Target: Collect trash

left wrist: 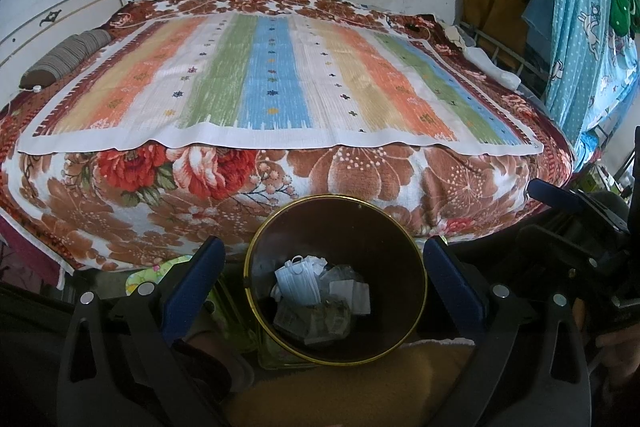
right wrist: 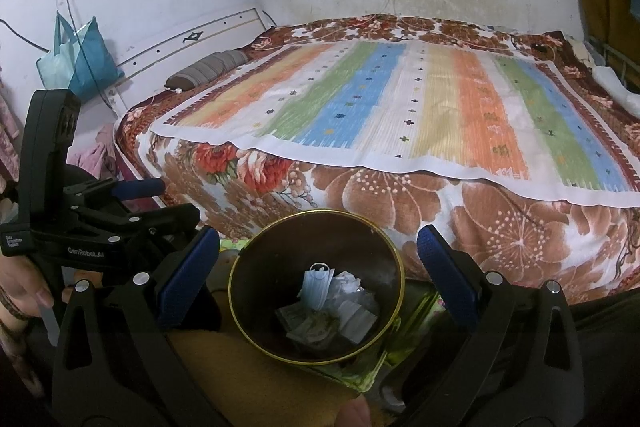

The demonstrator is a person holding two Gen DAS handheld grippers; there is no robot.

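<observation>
Both grippers, left gripper (left wrist: 320,275) and right gripper (right wrist: 318,267), stand released and empty. The trash bin (left wrist: 400,247), holding discarded mask (left wrist: 300,281) and papers, sits between each pair of jaws. Advise scanning the bed (left wrist: 280,87) for remaining litter before descending.

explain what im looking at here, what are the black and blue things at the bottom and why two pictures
There is no robot here. A person holds a hand tool in each hand; each tool ends in a two-fingered claw with blue pads, and a wide-angle camera sits on each tool looking forward along the fingers. That is why there are two pictures: one from the left claw, one from the right claw.

Both claws are open and hold nothing. Between their fingers, lower down, you see a dark bin with a gold rim. Inside it lie a face mask and crumpled papers.

Beyond is a bed with a floral blanket and a striped sheet on top; I see no trash on it. In the right picture the other tool shows at the left edge.
</observation>
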